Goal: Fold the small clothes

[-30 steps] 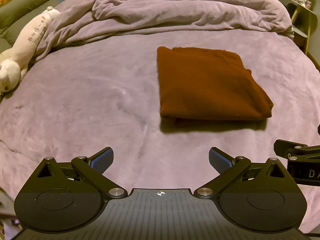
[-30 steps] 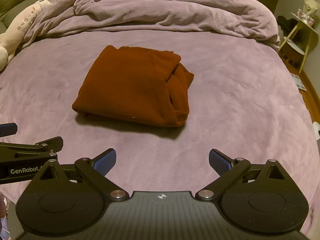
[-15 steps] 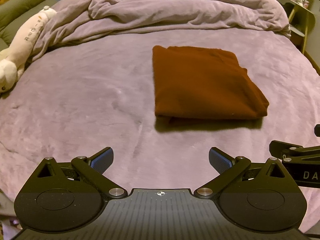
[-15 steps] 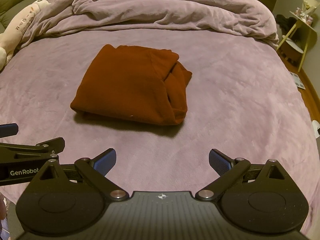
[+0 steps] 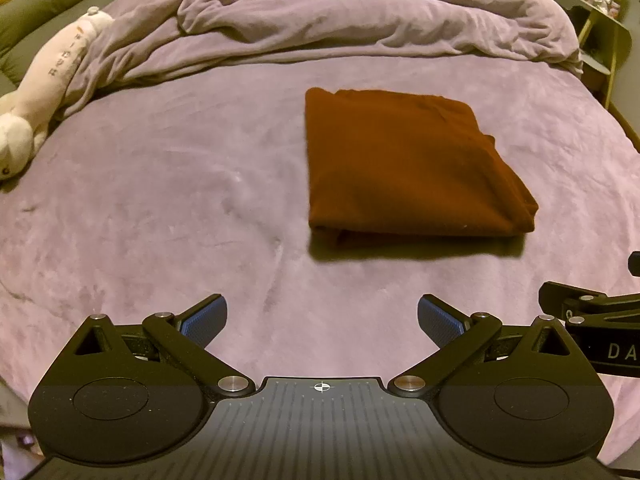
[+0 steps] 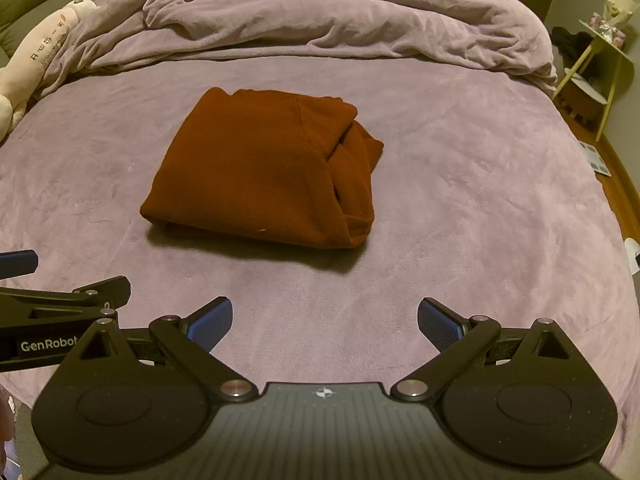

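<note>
A rust-brown garment [image 5: 408, 164] lies folded into a thick rectangle on the purple bed [image 5: 180, 184]; in the right wrist view the same garment [image 6: 264, 172] shows its layered open side facing right. My left gripper [image 5: 322, 318] hovers open over the near part of the bed, well short of the garment, with nothing between its blue pads. My right gripper [image 6: 325, 319] is open too, empty and equally far back. Each gripper shows at the other view's edge: the right one [image 5: 592, 312] and the left one [image 6: 60, 304].
A rumpled purple duvet [image 5: 360, 20] is heaped across the far side of the bed. A cream plush toy [image 5: 44, 80] lies along the left edge by a green cushion. A small yellow-green side table [image 6: 600, 72] stands beyond the bed's right edge.
Both views have drifted back slightly, so the folded garment sits a little higher and farther away. The garment itself has not moved, and both grippers stay open.
</note>
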The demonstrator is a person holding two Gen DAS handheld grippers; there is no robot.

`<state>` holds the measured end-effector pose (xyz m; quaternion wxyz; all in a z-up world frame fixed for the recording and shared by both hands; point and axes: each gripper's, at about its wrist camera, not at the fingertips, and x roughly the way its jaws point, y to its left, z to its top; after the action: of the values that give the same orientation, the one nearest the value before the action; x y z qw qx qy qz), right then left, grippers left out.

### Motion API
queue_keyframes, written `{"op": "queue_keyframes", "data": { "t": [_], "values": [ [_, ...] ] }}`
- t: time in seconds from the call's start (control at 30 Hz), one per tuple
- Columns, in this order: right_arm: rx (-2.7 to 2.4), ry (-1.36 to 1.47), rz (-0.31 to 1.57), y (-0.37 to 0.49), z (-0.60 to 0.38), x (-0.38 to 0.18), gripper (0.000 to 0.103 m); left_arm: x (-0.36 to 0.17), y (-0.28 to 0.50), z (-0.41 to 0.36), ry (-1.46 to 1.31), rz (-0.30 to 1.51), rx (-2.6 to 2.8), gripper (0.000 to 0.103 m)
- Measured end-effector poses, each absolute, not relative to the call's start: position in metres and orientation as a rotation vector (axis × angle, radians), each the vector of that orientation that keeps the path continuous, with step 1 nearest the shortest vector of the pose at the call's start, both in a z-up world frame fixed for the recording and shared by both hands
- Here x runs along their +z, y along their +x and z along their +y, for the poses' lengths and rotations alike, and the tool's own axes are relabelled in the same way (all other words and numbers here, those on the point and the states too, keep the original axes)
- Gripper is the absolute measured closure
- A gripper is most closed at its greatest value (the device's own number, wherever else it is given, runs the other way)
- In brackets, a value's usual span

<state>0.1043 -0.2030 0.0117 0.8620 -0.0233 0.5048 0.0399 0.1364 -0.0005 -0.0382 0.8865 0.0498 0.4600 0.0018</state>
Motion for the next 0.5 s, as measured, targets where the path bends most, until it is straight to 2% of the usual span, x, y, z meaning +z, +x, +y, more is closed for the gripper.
{"op": "queue_keyframes", "data": {
  "t": [0.5],
  "values": [
    [0.083, -0.052, 1.059, 0.1037, -0.2020, 0.0124, 0.004, -0.0393, 0.1377, -0.0001, 0.100, 0.970, 0.008, 0.000]
  ]
}}
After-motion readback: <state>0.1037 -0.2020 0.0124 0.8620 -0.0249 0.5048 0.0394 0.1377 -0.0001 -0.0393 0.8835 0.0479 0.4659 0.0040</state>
